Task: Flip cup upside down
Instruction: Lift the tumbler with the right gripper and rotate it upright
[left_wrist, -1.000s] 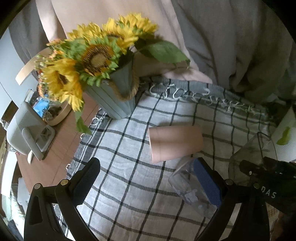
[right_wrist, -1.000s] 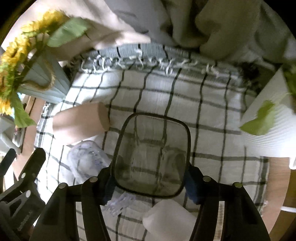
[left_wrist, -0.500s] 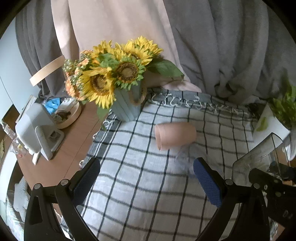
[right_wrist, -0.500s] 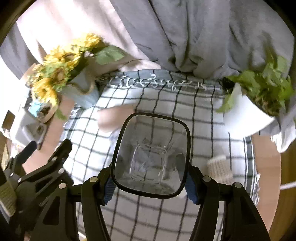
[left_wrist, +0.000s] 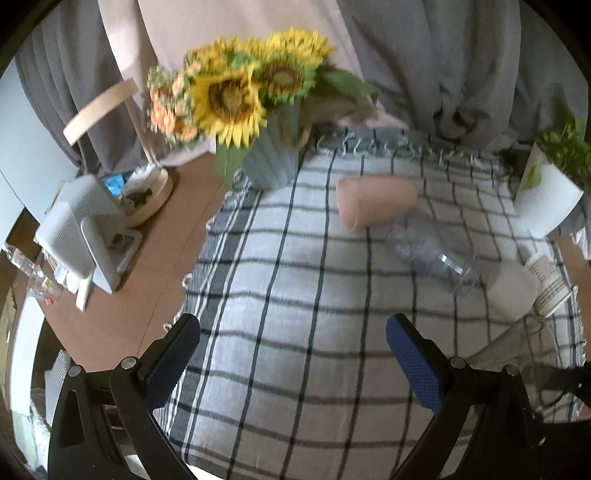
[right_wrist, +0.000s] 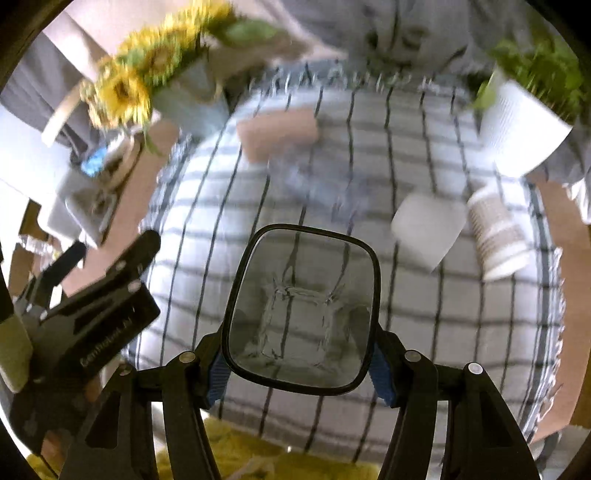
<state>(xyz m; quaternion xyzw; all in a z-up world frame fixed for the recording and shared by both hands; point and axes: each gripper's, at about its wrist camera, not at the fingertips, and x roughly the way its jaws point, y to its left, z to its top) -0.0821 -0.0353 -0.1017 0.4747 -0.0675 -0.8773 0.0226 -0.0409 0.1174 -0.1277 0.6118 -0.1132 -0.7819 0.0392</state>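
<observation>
The right gripper (right_wrist: 300, 363) clamps a clear square-rimmed cup (right_wrist: 301, 317), its mouth facing the camera, above a checked cloth (left_wrist: 295, 295). The left gripper (left_wrist: 291, 354) hangs open, holding nothing. At 12 o'clock from it, a pink cup (left_wrist: 376, 206) lies on its side; at 11 o'clock stands a sunflower vase (left_wrist: 271, 162).

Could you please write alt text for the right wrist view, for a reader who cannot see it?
The right gripper clamps a clear square cup, mouth toward the camera, above a checked cloth. Beyond lie a pink cup and white cup; the left gripper is lower left.
</observation>
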